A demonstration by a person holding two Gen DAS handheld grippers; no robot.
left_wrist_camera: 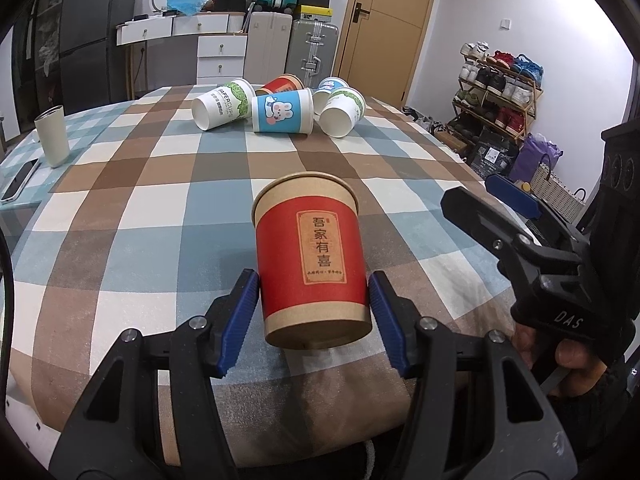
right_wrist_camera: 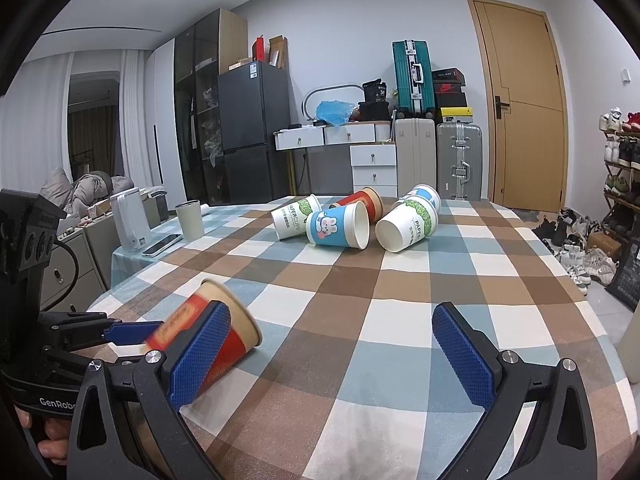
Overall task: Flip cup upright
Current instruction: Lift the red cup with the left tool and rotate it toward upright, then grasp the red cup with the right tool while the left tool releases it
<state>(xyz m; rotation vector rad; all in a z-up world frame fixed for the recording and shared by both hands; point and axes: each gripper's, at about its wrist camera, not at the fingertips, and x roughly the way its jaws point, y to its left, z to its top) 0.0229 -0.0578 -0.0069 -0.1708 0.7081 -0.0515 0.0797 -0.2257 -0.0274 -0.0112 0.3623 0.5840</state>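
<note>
Red cup [left_wrist_camera: 312, 260], one: centre of the left wrist view, between the blue pads of my left tongs [left_wrist_camera: 314, 312], pads against both sides near its base; rim points away toward the far table, base toward the camera. In the right wrist view the same cup shows blurred at lower left, tilted, rim to the right.

My right tongs [right_wrist_camera: 332, 356], one: spread wide over the checked tablecloth [right_wrist_camera: 360, 300], gripping nothing.

Paper cups on their sides, five, clustered at upper centre: green-leaf cup [left_wrist_camera: 222, 106], blue rabbit cup [left_wrist_camera: 282, 114], a second red cup [left_wrist_camera: 280, 84], a second blue-banded cup [left_wrist_camera: 330, 86], a second green-leaf cup [left_wrist_camera: 342, 112]. The mouths that face the cameras show white, empty insides.

Pale tumbler [left_wrist_camera: 52, 136], one, upright, left edge; contents not visible.

Phone [left_wrist_camera: 18, 184], one, flat beside it.
</note>
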